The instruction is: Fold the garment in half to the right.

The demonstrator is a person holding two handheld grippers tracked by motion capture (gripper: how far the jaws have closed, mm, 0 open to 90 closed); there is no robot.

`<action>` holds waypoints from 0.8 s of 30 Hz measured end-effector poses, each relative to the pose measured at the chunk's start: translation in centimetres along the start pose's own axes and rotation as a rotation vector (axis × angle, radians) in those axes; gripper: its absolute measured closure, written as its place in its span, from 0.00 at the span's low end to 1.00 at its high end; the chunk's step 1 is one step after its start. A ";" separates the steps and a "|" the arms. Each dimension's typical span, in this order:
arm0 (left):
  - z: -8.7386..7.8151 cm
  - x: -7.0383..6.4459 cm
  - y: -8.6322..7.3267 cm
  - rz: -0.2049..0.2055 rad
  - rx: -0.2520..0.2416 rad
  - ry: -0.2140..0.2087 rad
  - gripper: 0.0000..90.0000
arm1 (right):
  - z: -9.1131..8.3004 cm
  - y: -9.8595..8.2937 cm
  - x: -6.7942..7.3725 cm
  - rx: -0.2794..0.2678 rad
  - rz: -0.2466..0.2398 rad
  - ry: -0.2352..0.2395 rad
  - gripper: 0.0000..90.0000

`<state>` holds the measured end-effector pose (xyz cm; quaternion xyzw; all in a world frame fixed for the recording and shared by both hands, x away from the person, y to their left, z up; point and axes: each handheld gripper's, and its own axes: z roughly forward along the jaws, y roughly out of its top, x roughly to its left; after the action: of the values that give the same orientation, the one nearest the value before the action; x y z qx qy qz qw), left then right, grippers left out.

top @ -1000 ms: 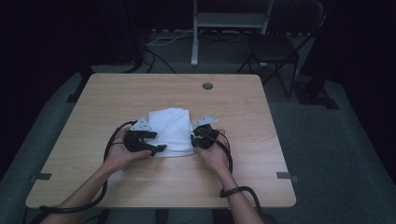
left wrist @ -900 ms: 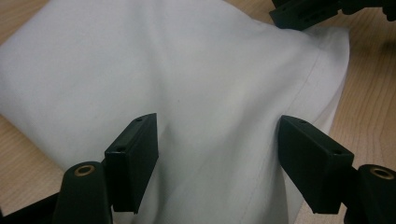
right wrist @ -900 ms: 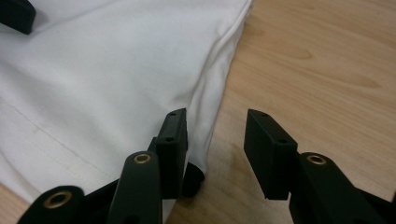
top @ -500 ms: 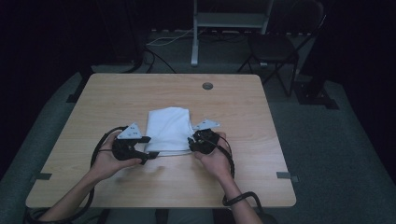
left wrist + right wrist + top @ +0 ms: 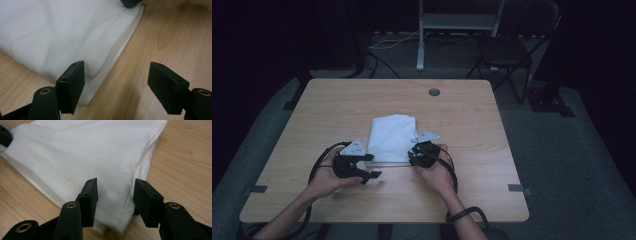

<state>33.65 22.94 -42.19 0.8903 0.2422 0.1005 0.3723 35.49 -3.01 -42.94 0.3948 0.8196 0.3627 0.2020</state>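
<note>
Looking down from the high view, a folded white cloth [image 5: 391, 139] lies on the wooden table [image 5: 312, 120], roughly midway between the left and right edges and somewhat nearer the front edge than the back. The left gripper [image 5: 368, 166] sits at the cloth's front left corner, and the right gripper [image 5: 413, 156] at its front right corner, each held in a hand.

From the left gripper view, the left gripper [image 5: 116, 83] has its jaws spread wide apart; one jaw stands over the hemmed corner of the cloth [image 5: 62, 32], the other over bare wood.

From the right gripper view, the right gripper [image 5: 115, 197] has its jaws parted with a narrower gap, straddling the folded corner of the cloth [image 5: 82, 152] without pinching it.
</note>
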 end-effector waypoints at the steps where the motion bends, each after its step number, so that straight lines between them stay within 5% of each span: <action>1: 0.1 0.1 0.1 -0.003 -0.002 0.004 0.33 | 0.0 0.0 0.0 0.000 0.000 0.000 0.60; 24: 1.5 1.8 0.6 -0.049 0.009 0.004 0.33 | 1.6 0.7 -0.7 0.008 0.041 -0.011 0.58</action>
<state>36.01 22.55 -42.80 0.8856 0.2651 0.0923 0.3700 37.27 -2.62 -43.44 0.4142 0.8117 0.3615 0.1973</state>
